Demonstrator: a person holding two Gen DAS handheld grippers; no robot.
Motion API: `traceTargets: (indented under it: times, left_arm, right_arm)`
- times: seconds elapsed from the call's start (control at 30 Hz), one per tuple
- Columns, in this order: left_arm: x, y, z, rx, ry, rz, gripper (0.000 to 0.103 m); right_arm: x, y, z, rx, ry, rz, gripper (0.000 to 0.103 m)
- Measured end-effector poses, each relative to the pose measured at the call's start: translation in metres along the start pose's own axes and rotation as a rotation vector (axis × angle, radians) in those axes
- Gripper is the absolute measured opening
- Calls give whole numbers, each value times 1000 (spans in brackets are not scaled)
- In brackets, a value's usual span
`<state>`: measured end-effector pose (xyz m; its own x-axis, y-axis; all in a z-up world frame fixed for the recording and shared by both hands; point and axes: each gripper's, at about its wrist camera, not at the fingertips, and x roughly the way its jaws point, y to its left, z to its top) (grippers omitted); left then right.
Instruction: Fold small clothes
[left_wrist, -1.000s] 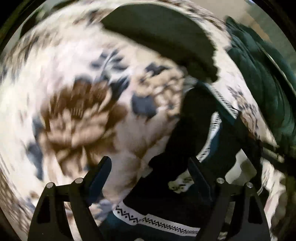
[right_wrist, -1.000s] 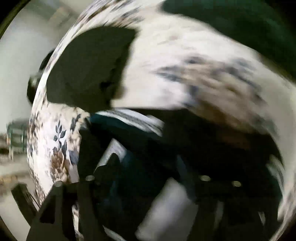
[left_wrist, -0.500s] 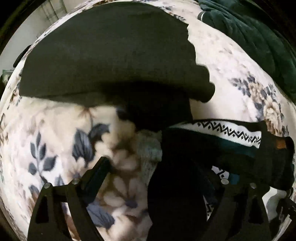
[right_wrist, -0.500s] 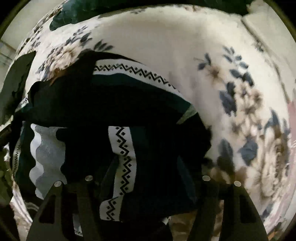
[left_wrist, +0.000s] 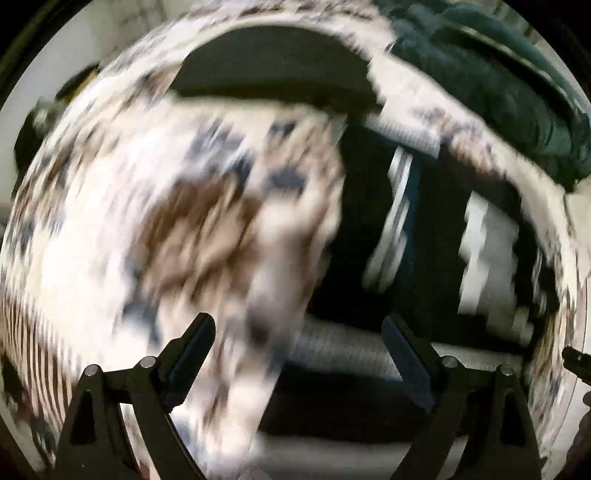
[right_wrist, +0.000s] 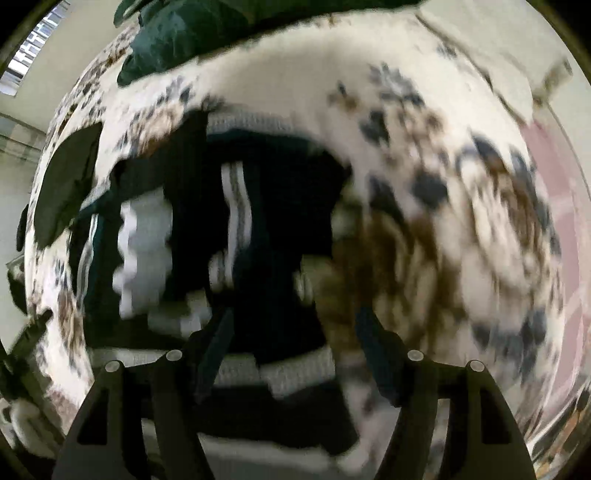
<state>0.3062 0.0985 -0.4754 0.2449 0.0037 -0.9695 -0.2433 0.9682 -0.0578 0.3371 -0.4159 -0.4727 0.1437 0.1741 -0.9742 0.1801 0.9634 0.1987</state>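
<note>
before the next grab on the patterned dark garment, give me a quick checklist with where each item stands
1. Left gripper empty, jaws apart: ok; they have just been opening, nothing between them.
2. Right gripper free of cloth: ok, jaws apart above the fabric.
3. Patterned dark garment lying on the floral bedspread: ok.
4. Garment flat with edges findable: cannot tell, both views are blurred.
5. Plain dark cloth apart from the garment: cannot tell.
6. Green blanket away from the garment: ok.

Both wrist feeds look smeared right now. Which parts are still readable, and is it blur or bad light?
Left wrist view: motion blur smears the floral bedspread; gripper fingers stay sharp. Right wrist view: the black garment with white zigzag bands is streaked and underexposed, its patterns unreadable. Fisheye bends both edges.
</note>
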Motion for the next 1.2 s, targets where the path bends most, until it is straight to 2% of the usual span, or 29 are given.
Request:
traceTargets:
  times: [0.17,0.3,0.4,0.47,0.6,0.7,0.8,0.9,1.0,1.1,1.2]
  left_arm:
    - [7,43,-82,-26,127,31,92]
    - [15,57,-136,34,174,76,92]
    - [8,39,-162,72,160,48,92]
    - [2,19,-172,98,143,31,92]
    - [-16,-51,-193,145,99,-52,92]
    - [-30,-122,-206,187,64,-106,92]
    - [-34,-184,-218,205,68,-143,92]
    - [-31,-240,-234,207,93,-147,92]
    - [-12,-287,-258,182,132,-118,92]
    - [13,-322,-271,166,176,-82,92]
    - [28,-345,-279,161,183,-35,92]
  right_arm:
    - [6,-23,-73,9,76,-45,70]
    - [14,-59,-146,48,147,-100,70]
    - [11,-80,-188,77,174,-147,70]
    - [3,-90,-209,107,186,-142,71]
    - [-18,-96,-218,93,180,-128,70]
    - [-35,-96,-205,41,152,-104,70]
    - [-47,-97,-170,-4,128,-42,70]
    - [-50,-94,-115,-62,117,52,70]
    - [-38,-94,-44,-110,127,126,70]
    - [-17,-94,27,-131,134,187,70]
    - [17,-96,90,-128,158,221,70]
